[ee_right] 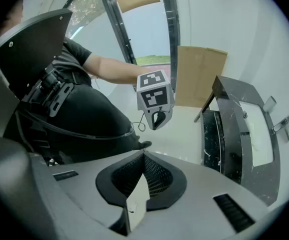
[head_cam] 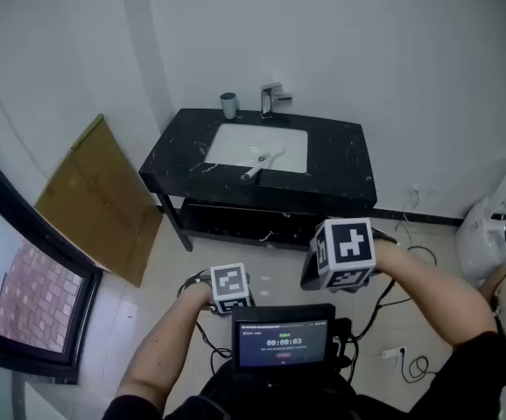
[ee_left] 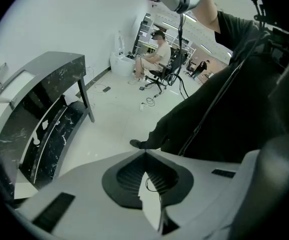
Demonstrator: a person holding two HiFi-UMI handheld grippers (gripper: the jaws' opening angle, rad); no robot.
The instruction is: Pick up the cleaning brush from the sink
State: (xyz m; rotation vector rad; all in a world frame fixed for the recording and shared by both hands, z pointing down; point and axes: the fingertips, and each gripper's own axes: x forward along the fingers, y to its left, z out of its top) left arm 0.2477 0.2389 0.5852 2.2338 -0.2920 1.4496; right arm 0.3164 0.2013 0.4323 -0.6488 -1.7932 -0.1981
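My left gripper [ee_left: 145, 158] and right gripper [ee_right: 143, 158] hang closed, empty, far from the sink [head_cam: 234, 143]; unopened, they could knock the brush [head_cam: 261, 163] away.

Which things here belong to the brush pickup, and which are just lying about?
For the job: brush, sink, left hand-held gripper, right hand-held gripper.
Lying about: cup, tap, cardboard, toilet.
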